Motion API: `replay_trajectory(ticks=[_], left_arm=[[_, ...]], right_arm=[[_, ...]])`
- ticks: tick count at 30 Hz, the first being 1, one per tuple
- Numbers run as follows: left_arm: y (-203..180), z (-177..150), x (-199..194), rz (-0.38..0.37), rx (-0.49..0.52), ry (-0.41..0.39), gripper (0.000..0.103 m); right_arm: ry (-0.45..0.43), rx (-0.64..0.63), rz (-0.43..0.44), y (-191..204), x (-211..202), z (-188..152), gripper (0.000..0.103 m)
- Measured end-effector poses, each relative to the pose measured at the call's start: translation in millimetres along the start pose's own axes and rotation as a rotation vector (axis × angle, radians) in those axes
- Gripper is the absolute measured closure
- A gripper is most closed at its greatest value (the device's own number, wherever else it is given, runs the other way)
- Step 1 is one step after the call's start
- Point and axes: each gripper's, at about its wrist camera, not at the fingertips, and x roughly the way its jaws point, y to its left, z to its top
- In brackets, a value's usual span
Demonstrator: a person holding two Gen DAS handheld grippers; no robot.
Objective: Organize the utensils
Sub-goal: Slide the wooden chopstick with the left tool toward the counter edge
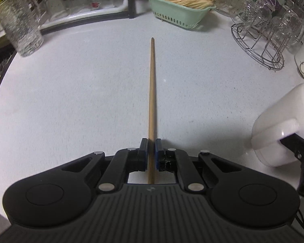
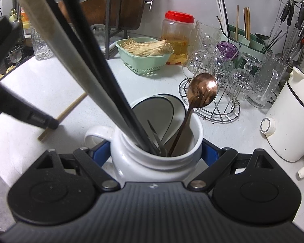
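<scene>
At the left, the left gripper [image 1: 151,155] had its fingers [image 1: 143,154] pinching a single wooden chopstick [image 1: 152,101] near its thick end. The stick ran straight out along the line of the fingers toward twelve o'clock in the left wrist view, its thin tip ending over the pale speckled surface [image 1: 71,101] well short of the green basket [image 1: 178,14] at the far edge. It looked plain, light brown, slim and evenly tapered, with no mark or bend that could be made out. Whether its tip touched the surface could not be told.

Moving right, the white ceramic jar [image 1: 281,129] showed at about three to four o'clock of that stick, well apart from its tip, so the stick's long axis pointed past the jar rather than at it. By my reading, the coming move turned on swinging that axis round and tipping it up so the thin end could drop into the jar's mouth. The left hand was the one carrying the stick; the right only steadied the holder.

In the right wrist view, the right gripper [image 2: 156,154] had its fingers [image 2: 207,155] spread wide around the jar's shoulder and pressed on both sides. The jar already held dark chopsticks [image 2: 103,77], a pale flat utensil [image 2: 56,46] and a copper spoon [image 2: 202,90], crowding its ten o'clock side; its one to two o'clock side looked freer.
</scene>
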Motion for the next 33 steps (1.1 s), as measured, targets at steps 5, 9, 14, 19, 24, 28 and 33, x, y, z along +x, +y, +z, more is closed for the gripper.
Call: replay_trajectory(ticks=[5, 9, 14, 19, 24, 28, 33], left_arm=[[6.1, -22.6, -19.4, -0.051, -0.043, 0.006, 0.095], [13.8, -42.6, -35.7, -0.101, -0.068, 0.021, 0.096], [23.5, -69.0, -51.2, -0.166, -0.122, 0.055, 0.096], [29.4, -98.2, -59.8, -0.209, -0.134, 0.108, 0.096], [41.7, -117.3, -59.7, -0.238, -0.182, 0.142, 0.096], [43.1, -121.9, -54.6, -0.227, -0.182, 0.167, 0.094], [41.8, -120.5, -51.7, -0.252, -0.191, 0.188, 0.068]], right_arm=[[-0.017, -0.002, 0.003, -0.9, -0.2, -1.5, 0.01], [-0.035, -0.006, 0.003, -0.2, -1.7, -4.2, 0.01], [-0.039, -0.011, 0.005, -0.1, -1.7, -4.0, 0.01], [-0.043, -0.013, 0.009, 0.1, -2.4, -5.1, 0.01], [-0.05, -0.007, -0.002, 2.3, -3.2, -6.0, 0.01], [-0.05, -0.003, 0.001, 2.8, -4.7, -6.9, 0.01], [-0.052, -0.004, 0.008, 3.3, -6.6, -8.0, 0.01]])
